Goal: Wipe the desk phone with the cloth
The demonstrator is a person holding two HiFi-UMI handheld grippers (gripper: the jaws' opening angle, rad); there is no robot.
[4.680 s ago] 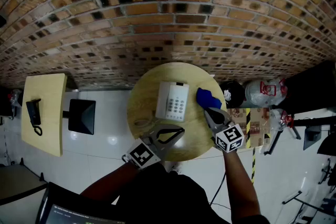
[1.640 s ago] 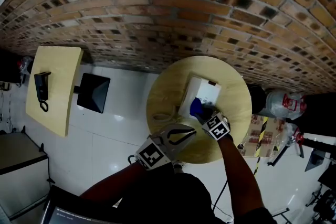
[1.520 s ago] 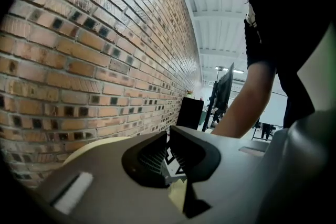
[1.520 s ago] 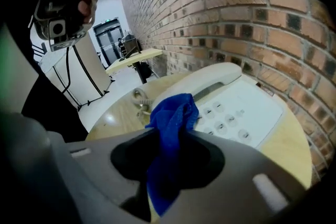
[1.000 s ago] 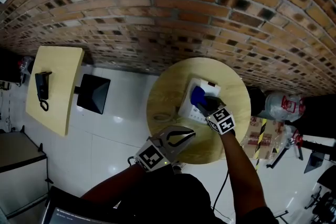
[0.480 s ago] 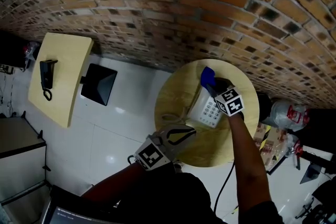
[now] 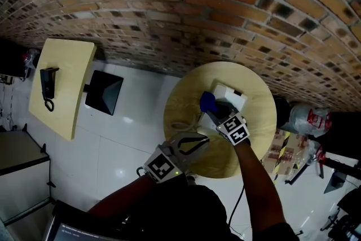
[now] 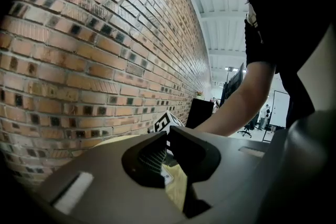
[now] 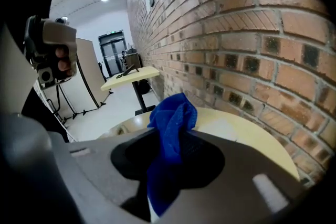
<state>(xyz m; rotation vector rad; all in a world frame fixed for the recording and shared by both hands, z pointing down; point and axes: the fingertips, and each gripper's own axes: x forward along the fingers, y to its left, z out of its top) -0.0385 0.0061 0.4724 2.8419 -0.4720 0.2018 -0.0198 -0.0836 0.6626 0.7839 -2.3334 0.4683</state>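
A white desk phone [image 7: 231, 97] lies on a round pale-wood table [image 7: 183, 101]. My right gripper [image 7: 211, 112] is shut on a blue cloth [image 7: 207, 102], which sits bunched over the phone's left side. In the right gripper view the cloth [image 9: 173, 128] stands up between the jaws and hangs down behind them, with the phone [image 9: 220, 129] showing pale beyond. My left gripper [image 7: 202, 140] hovers over the table's near edge, shut with nothing in it. Its jaw tips meet in the left gripper view [image 8: 167, 139].
A brick wall [image 7: 169, 14] runs behind the table. A coiled cord [image 7: 181, 125] lies on the table left of the phone. Left across the white floor stand a second table [image 7: 62, 87] with a black handset [image 7: 46, 83] and a black seat [image 7: 104, 92]. Water bottles [image 7: 309, 119] stand at the right.
My right gripper has drawn the cloth back from the table's far edge, across the phone toward me and to the left. The left gripper has held still.
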